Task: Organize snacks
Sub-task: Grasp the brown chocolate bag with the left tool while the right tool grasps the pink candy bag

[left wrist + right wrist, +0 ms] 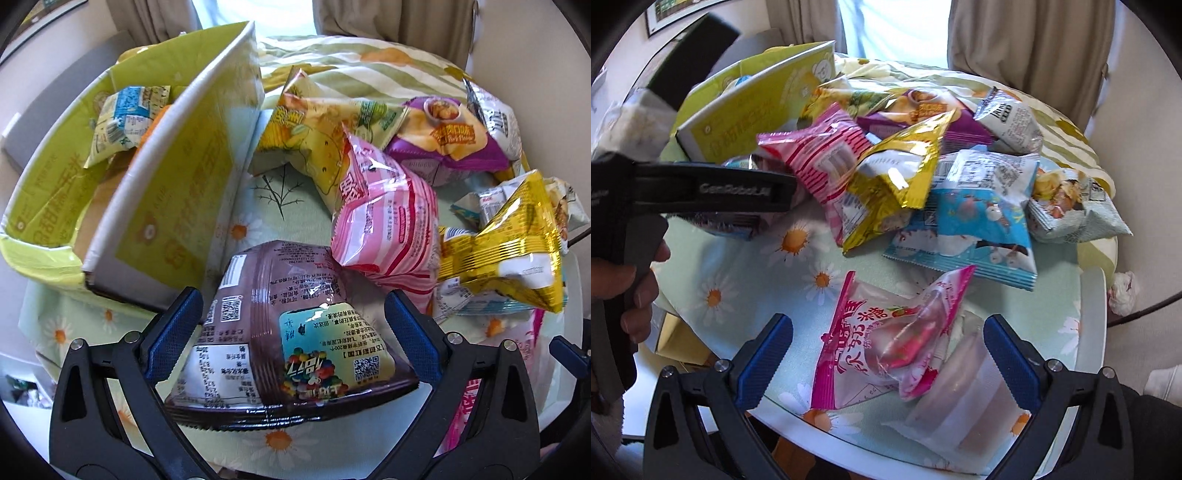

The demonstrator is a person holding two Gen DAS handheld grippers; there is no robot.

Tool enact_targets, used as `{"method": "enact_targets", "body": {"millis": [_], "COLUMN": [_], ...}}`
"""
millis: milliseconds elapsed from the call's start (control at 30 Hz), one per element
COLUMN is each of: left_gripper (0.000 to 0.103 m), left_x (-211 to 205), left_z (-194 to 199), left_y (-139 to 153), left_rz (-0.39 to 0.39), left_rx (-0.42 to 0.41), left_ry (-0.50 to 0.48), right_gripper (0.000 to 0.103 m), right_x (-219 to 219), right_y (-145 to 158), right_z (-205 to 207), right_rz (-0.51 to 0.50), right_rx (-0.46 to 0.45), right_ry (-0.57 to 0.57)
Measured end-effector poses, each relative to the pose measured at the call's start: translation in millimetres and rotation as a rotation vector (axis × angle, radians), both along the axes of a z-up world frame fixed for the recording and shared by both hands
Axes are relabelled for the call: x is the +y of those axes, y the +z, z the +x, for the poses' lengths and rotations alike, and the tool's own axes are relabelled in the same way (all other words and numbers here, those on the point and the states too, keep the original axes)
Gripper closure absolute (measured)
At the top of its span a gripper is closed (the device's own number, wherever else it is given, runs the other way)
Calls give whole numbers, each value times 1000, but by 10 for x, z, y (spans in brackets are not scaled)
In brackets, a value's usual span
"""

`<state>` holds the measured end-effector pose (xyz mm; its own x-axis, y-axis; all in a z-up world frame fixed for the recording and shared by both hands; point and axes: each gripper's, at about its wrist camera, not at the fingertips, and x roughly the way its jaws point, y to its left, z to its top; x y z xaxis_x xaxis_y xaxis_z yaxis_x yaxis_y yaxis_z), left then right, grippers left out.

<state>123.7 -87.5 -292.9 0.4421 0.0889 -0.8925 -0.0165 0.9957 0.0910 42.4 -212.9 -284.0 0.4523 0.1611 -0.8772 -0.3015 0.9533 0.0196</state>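
My left gripper (291, 299) is open and points down at a brown snack bag (288, 332) that lies between its blue pads (173, 332) on the daisy tablecloth. The pads stand beside the bag's edges without squeezing it. My right gripper (888, 325) is open over a pink candy bag (886, 347), which lies between its fingers, with a clear plastic packet (960, 398) partly under the right finger. A green cardboard box (155, 184) stands at the left and holds a blue-and-yellow packet (122, 118). The left gripper (783, 188) shows side-on in the right wrist view.
Loose snacks are piled behind: a pink striped bag (384, 221), a gold bag (509, 251), a purple bag (450, 136), a yellow bag (314, 136), and blue packets (979, 229). The round table's edge (1093, 332) runs close on the right. A hand (631, 288) grips the left tool.
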Motion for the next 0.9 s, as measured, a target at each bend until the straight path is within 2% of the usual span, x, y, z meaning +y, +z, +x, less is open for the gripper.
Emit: {"method": "enact_targets", "body": {"millis": [167, 233, 500, 733, 800, 833, 900], "left_gripper": [15, 21, 35, 39, 39, 39, 39], "left_x": [20, 18, 47, 92, 106, 128, 155], "left_z": [7, 15, -15, -104, -168, -149, -190], "left_y": [-105, -143, -173, -162, -139, -138, -138], "left_rz": [-4, -8, -16, -34, -41, -48, -58], "left_rx": [15, 21, 21, 33, 42, 48, 55], "left_ry": [-4, -9, -39, -52, -53, -52, -51], "right_gripper": [1, 2, 12, 16, 20, 26, 30], "right_x": [41, 57, 122, 245, 293, 288, 289], "right_y": [-85, -121, -271, -416, -452, -462, -480], "right_z": [11, 20, 33, 49, 52, 67, 81], "right_rz": [-3, -10, -33, -58, -79, -84, -65], "right_rx": [4, 7, 25, 35, 34, 36, 43], "right_ry": [10, 13, 17, 21, 27, 29, 31]}}
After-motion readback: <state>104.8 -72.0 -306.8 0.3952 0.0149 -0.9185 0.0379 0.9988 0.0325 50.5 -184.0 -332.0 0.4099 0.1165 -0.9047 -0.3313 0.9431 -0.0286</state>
